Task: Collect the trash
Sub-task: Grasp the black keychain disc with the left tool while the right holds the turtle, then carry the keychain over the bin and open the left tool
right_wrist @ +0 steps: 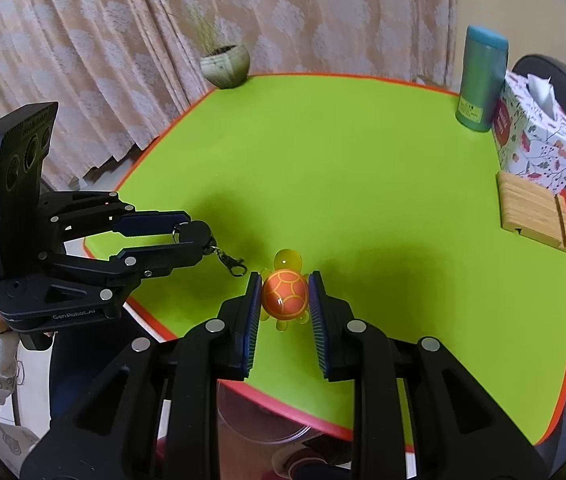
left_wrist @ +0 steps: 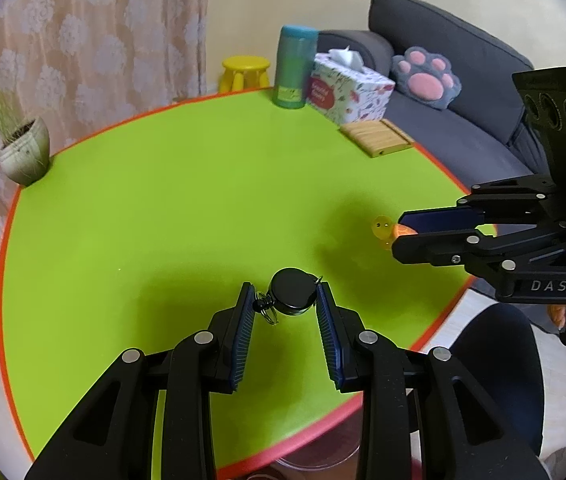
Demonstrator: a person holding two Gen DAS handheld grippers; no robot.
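Right wrist: toy turtle (right_wrist: 285, 295) clamped between right gripper (right_wrist: 285, 280) pads.

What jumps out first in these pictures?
The bright green table with its orange rim fills both views. Above its near edge, the right tool pinches an orange toy turtle, while the left tool grips a black round badge reel.

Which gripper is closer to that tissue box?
The right. The right gripper, shut on a toy turtle, hangs on the side toward the tissue box; the left gripper, holding a black badge reel, is farther away.
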